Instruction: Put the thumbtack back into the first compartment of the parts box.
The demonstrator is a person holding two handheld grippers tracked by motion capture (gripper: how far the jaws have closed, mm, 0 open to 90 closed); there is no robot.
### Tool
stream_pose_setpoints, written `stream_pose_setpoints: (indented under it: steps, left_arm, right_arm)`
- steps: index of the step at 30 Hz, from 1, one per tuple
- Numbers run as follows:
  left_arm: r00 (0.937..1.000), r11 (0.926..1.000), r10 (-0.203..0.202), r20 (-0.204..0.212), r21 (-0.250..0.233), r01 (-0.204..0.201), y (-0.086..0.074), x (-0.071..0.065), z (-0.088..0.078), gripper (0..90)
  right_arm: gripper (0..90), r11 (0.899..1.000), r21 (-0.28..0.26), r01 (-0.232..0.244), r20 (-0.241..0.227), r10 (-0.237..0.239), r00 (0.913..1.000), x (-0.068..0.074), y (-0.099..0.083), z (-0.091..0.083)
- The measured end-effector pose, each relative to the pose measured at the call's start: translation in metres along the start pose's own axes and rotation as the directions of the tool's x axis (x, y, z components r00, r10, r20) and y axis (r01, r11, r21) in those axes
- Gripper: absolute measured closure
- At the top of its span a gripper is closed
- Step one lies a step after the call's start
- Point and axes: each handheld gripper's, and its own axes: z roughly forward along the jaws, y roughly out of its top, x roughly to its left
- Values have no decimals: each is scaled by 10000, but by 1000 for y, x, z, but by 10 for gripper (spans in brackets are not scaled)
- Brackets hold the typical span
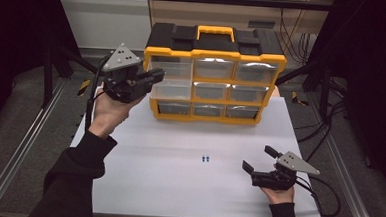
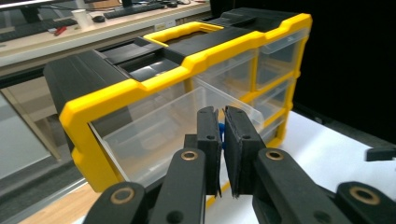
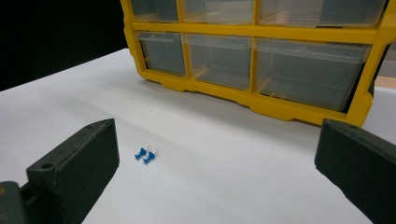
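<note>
Left gripper nearly shut on small blue pin, over pulled-out top-left drawer. Right gripper wide open, empty, near right; two blue pins left of it.

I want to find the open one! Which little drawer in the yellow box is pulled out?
The middle-row drawer at the left end, beside the left gripper. It sticks out of the organizer; the others sit flush.

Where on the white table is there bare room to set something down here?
Bare table lies between the blue pushpins and the left edge, and between the pins and the yellow organizer. It is crowded near the right hand-held gripper and at the pulled-out drawer, where the left hand-held gripper hovers.
</note>
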Motion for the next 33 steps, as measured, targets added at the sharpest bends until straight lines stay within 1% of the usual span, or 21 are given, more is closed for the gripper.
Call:
stream_pose_setpoints:
  steps: [3,4,5,6,7,8,9,11,12,13,16,18,20,21,22,24,25,26,27,31,33]
  left_arm:
    - [9998,9999,-44,-176,95,46,2,5,8,841]
    - [9998,9999,-65,-190,142,67,2,6,10,841]
    - [9996,9998,-117,-244,128,121,2,8,13,841]
    - [9996,9998,-56,-275,195,62,2,9,15,841]
    - [9995,9996,-59,-317,257,67,2,11,18,841]
    - [9993,9996,-101,-356,263,111,1,12,21,841]
    - [9993,9994,21,-378,357,-7,1,14,23,841]
    - [9990,9991,18,-443,427,1,-1,17,28,841]
    - [9991,9990,-3,-417,436,21,-1,18,29,841]
    - [9991,9991,32,-421,434,-13,-2,19,31,841]
    - [9987,9986,117,-496,530,-91,-4,21,34,841]
    - [9982,9979,130,-582,639,-93,-5,23,36,841]
    - [9982,9974,104,-594,712,-62,-6,24,38,840]
    - [9979,9967,195,-621,798,-145,-7,24,39,840]
    - [9979,9962,160,-633,865,-105,-7,24,40,840]
    - [9974,9951,266,-664,968,-201,-9,25,42,839]
    - [9972,9945,297,-692,1022,-225,-9,25,43,838]
    - [9976,9948,150,-674,1020,-80,-10,25,45,838]
    - [9973,9941,220,-699,1074,-144,-10,25,45,837]
    - [9972,9923,216,-716,1233,-126,-11,26,49,832]
    - [9971,9912,58,-759,1322,43,-12,25,51,816]
  right_arm:
    - [6,10000,17,-13,-2,13,10000,0,0,0]
    - [6,9993,5,384,-13,-384,9993,-3,-1,0]
    - [6,9993,5,384,-13,-384,9993,-3,-1,0]
    - [6,9995,-78,306,-9,-306,9995,-2,0,0]
    - [6,10000,-46,-58,17,59,10000,0,1,0]
    - [6,10000,-69,-39,48,39,10000,0,0,0]
    - [6,10000,-41,-17,50,17,10000,0,0,0]
    - [6,9999,-116,-50,-50,50,10000,0,0,0]
    - [6,9999,-68,111,4,-111,9999,-1,0,0]
    - [6,9992,-40,394,-27,-394,9992,-3,-1,0]
    - [6,9993,13,377,37,-377,9993,-3,0,0]
    - [6,9999,-7,165,53,-165,9998,-2,0,0]
    - [6,9992,-41,391,-12,-391,9992,-3,-1,0]
    - [6,9993,-31,385,-23,-385,9993,-3,-1,0]
    - [6,9996,2,276,-34,-276,9996,-2,0,0]
    - [6,9991,-3,425,11,-425,9991,-3,0,0]
    - [6,10000,-28,28,25,-28,10000,-1,0,0]
    - [6,10000,-31,-13,37,14,10000,0,0,0]
    - [6,10000,-13,-36,52,36,10000,0,0,-1]
    - [6,9999,-51,-89,25,89,10000,0,1,0]
    - [6,10000,-46,-56,37,56,10000,0,1,0]
